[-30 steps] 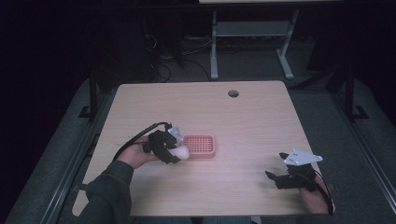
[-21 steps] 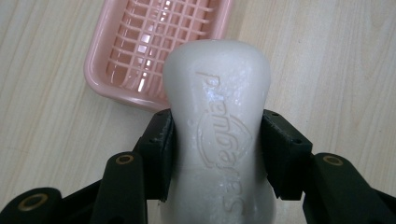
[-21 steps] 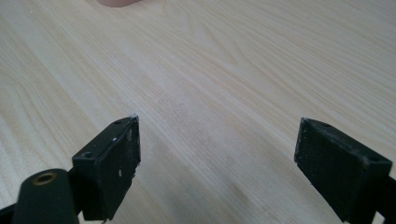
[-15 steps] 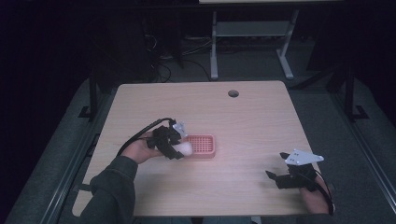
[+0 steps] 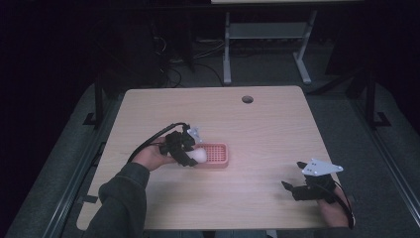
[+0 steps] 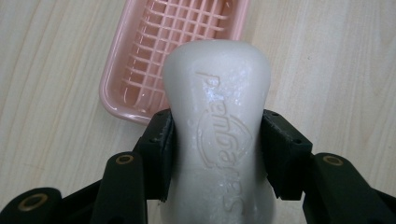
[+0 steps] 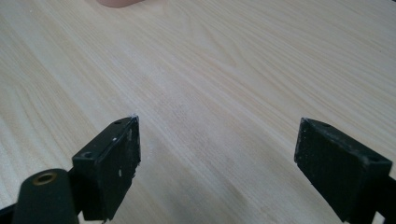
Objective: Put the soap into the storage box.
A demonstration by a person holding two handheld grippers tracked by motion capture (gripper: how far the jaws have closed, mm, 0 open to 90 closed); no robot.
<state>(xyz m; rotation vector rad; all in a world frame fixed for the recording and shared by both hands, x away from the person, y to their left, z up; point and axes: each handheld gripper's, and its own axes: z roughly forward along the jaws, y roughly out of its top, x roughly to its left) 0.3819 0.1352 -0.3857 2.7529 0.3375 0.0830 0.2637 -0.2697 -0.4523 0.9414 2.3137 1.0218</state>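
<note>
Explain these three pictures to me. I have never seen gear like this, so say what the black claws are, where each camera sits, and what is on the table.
A person sits at a wooden table holding a two-jaw hand tool in each hand. One camera looks down from above; the other two ride on the tools and look along their jaws. The left gripper is clamped on a white bar of soap, just over the near end of a pink soap dish with a ribbed floor. The right gripper rests near the table's front edge, jaws wide apart with nothing between them.

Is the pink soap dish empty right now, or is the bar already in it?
Empty. The pink soap dish shows a bare grid, and the white soap bar sits clamped in the left gripper.
</note>
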